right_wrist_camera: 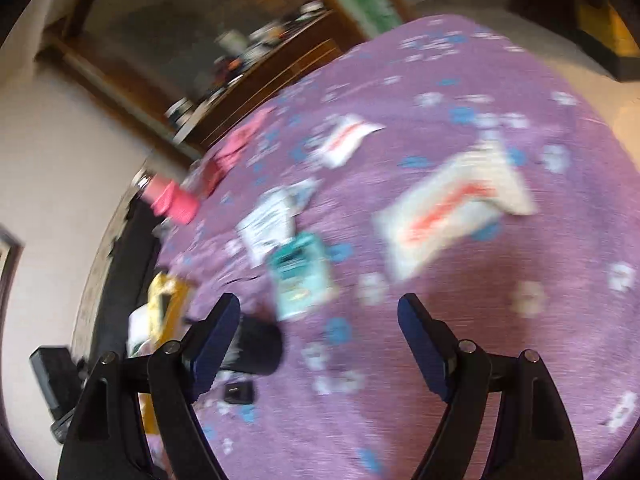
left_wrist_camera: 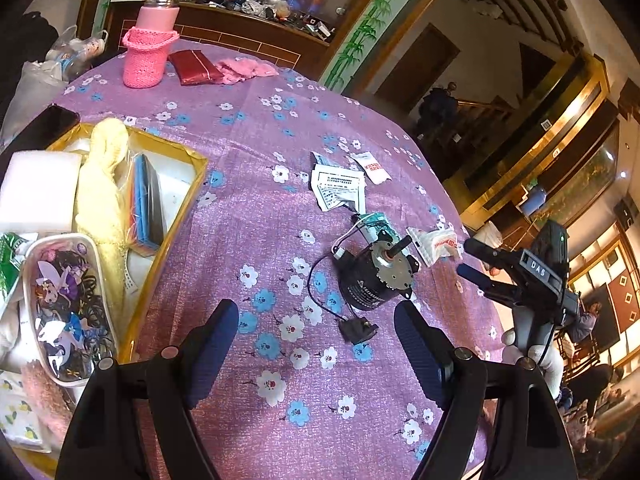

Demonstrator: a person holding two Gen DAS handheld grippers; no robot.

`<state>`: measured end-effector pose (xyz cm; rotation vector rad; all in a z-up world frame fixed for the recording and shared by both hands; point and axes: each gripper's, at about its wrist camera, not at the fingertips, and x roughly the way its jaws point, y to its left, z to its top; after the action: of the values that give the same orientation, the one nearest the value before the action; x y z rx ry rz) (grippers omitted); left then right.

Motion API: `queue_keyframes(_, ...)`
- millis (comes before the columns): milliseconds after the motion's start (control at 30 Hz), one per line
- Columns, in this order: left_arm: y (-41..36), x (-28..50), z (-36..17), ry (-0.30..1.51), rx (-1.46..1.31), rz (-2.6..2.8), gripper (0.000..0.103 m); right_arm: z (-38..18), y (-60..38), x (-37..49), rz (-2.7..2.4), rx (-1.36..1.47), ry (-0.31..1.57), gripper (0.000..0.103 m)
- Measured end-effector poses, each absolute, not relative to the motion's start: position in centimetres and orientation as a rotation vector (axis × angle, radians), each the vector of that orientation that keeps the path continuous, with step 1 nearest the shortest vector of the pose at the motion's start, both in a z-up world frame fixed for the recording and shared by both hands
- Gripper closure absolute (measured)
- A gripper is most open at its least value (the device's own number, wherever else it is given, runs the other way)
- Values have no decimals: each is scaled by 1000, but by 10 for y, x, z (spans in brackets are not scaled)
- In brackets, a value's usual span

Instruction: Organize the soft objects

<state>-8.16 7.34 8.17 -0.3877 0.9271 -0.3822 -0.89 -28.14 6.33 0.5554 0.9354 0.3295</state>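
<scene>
A gold-rimmed box [left_wrist_camera: 192, 184] at the left holds a yellow knitted cloth [left_wrist_camera: 100, 188], a white foam block [left_wrist_camera: 36, 188], a cartoon-print pouch [left_wrist_camera: 68, 304] and blue items. My left gripper [left_wrist_camera: 316, 320] is open and empty above the purple flowered tablecloth [left_wrist_camera: 248, 216]. My right gripper [right_wrist_camera: 320, 316] is open and empty; it shows at the table's right edge in the left wrist view [left_wrist_camera: 468, 258]. A white packet with red print [right_wrist_camera: 452, 208] lies ahead of it, blurred. A pink cloth [left_wrist_camera: 244, 68] lies far back.
A black motor [left_wrist_camera: 372, 276] with wire and plug [left_wrist_camera: 358, 332] sits mid-table, beside a teal packet [right_wrist_camera: 300, 276] and white paper sachets [left_wrist_camera: 340, 188]. A pink bottle in a knitted sleeve [left_wrist_camera: 148, 44] and a red wallet [left_wrist_camera: 194, 66] stand at the back. A phone [left_wrist_camera: 48, 124] lies left.
</scene>
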Motion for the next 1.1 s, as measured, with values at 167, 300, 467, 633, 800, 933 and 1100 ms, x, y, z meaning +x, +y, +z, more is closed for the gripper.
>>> queue_keyframes(167, 72, -81, 74, 946, -400, -390, 20, 70, -232, 32, 273, 327, 1015, 23)
queue_keyframes(300, 71, -84, 76, 939, -389, -390, 20, 54, -196, 71, 265, 179, 1121, 23)
queue_keyframes(467, 74, -86, 77, 943, -375, -387, 20, 27, -178, 89, 237, 86, 1221, 53)
queue_keyframes(633, 81, -84, 76, 941, -383, -389, 20, 30, -201, 59, 226, 61, 1207, 59)
queue_keyframes(800, 77, -84, 79, 930, -389, -425, 20, 30, -244, -1, 242, 85, 1231, 51)
queue_keyframes(933, 39, -87, 90, 914, -303, -534, 20, 35, -273, -41, 317, 189, 1239, 31)
queue_keyframes(1100, -31, -95, 88, 956, -176, -671, 20, 53, -318, -39, 214, 320, 1120, 22)
